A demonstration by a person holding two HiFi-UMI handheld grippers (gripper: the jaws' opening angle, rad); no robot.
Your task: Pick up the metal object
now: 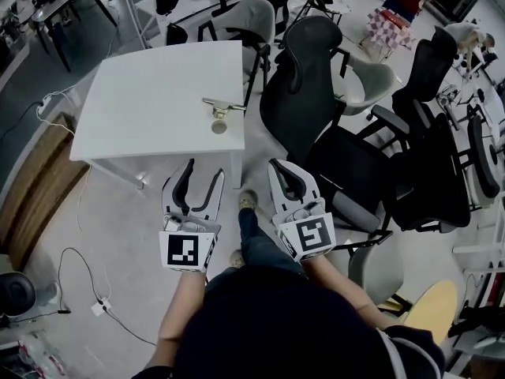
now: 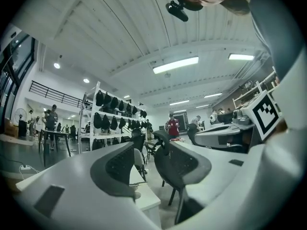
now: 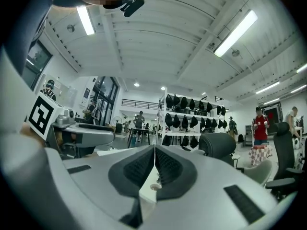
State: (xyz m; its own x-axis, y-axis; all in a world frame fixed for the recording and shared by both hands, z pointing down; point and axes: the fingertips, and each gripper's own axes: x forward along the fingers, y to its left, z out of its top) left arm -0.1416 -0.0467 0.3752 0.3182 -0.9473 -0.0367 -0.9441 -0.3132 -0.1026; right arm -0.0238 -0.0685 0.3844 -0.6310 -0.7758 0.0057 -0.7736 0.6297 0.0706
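The metal object (image 1: pixel 222 106), a lever-style handle with a round base, lies near the front right corner of the white table (image 1: pixel 150 93). Both grippers hang over the floor short of the table's front edge. My left gripper (image 1: pixel 203 174) is open with nothing between its fingers. To its right, my right gripper (image 1: pixel 282 169) is shut and empty. In the left gripper view the left gripper (image 2: pixel 145 152) frames the metal object (image 2: pixel 137 185) low in the gap, on the table corner (image 2: pixel 149 201). In the right gripper view the round base of the metal object (image 3: pixel 156 186) shows just below the closed right gripper (image 3: pixel 154 155).
A black office chair (image 1: pixel 304 85) stands right of the table, close to the object, with more chairs (image 1: pixel 426 133) behind it. A grey chair (image 1: pixel 254 18) is at the table's far side. Cables (image 1: pixel 79 275) trail on the floor at left. The person's shoe (image 1: pixel 247 201) is between the grippers.
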